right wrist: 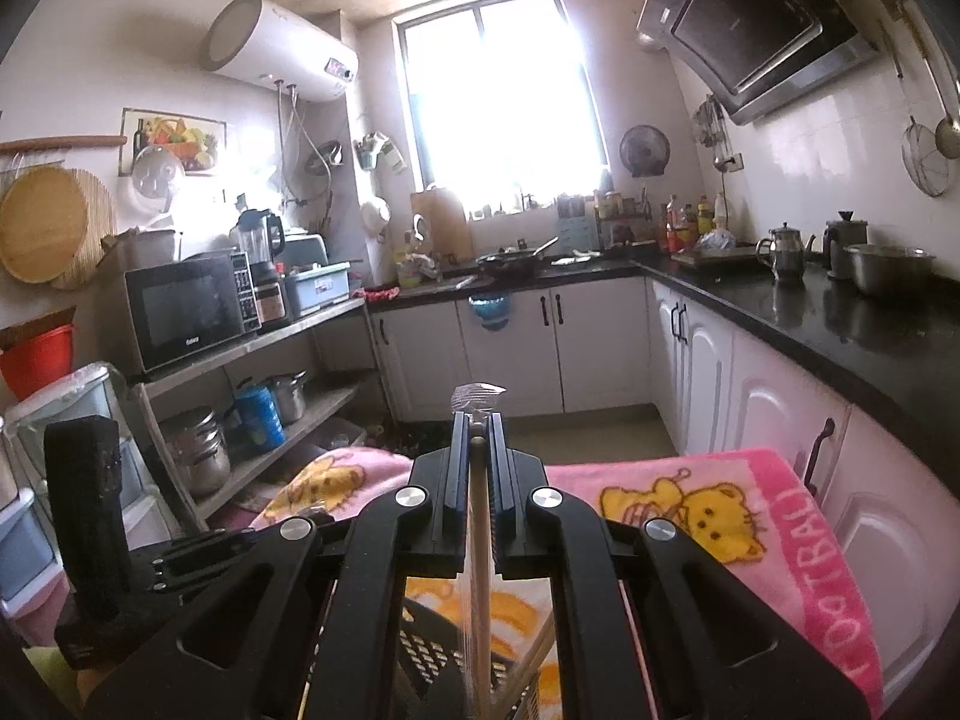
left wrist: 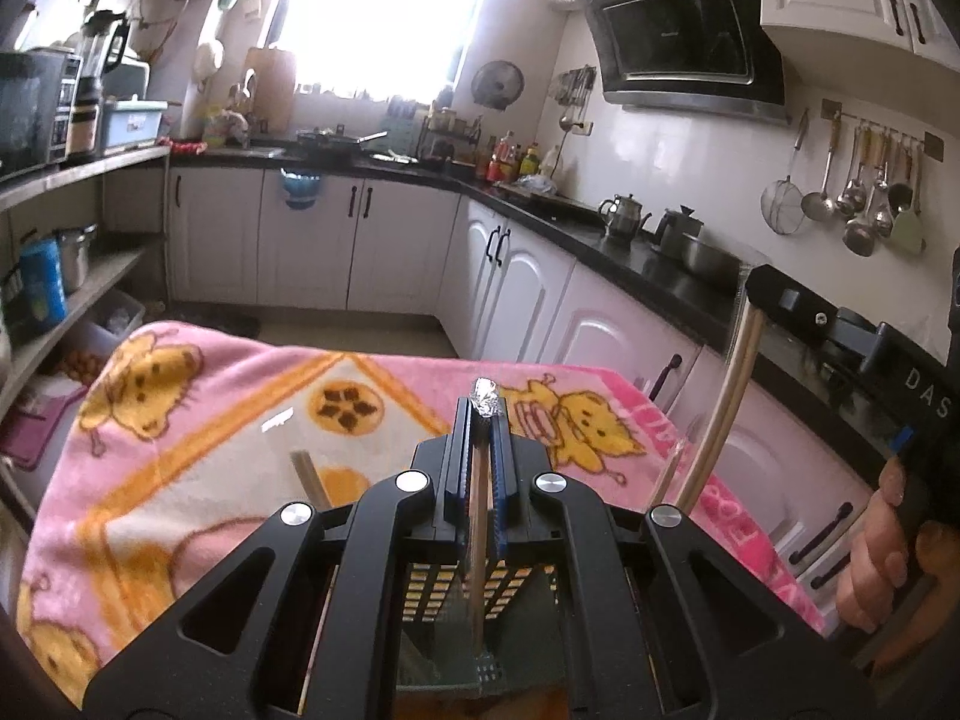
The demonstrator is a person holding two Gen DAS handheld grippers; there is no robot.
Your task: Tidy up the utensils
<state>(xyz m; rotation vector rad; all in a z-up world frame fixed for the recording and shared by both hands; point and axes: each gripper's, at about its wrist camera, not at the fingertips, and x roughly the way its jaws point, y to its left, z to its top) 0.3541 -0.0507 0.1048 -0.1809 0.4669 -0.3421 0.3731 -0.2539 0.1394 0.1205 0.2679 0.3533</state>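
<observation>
Bright window [right wrist: 501, 102], white cabinets [right wrist: 510, 345], black countertop [right wrist: 840, 324], range hood [left wrist: 684, 30], white tiled wall [left wrist: 690, 156].

Home kitchen. Ahead of the grippers: bright window [right wrist: 504, 102] over a black L-shaped countertop [right wrist: 798, 312] with white cabinets [right wrist: 510, 348]. Right, above: range hood [right wrist: 756, 30]; ladles and strainer on a wall rail [left wrist: 864, 186]; kettle [right wrist: 786, 255] and steel bowl [right wrist: 888, 267] on the counter. Left: microwave [right wrist: 186, 312], blender [right wrist: 261, 246] and pots [right wrist: 288, 396] on open shelves; water heater [right wrist: 276, 48] high on the wall.

The pink blanket [right wrist: 780, 516] reads "FOOTBALL"; the right gripper's body [left wrist: 900, 372] reads "DAS".
</observation>
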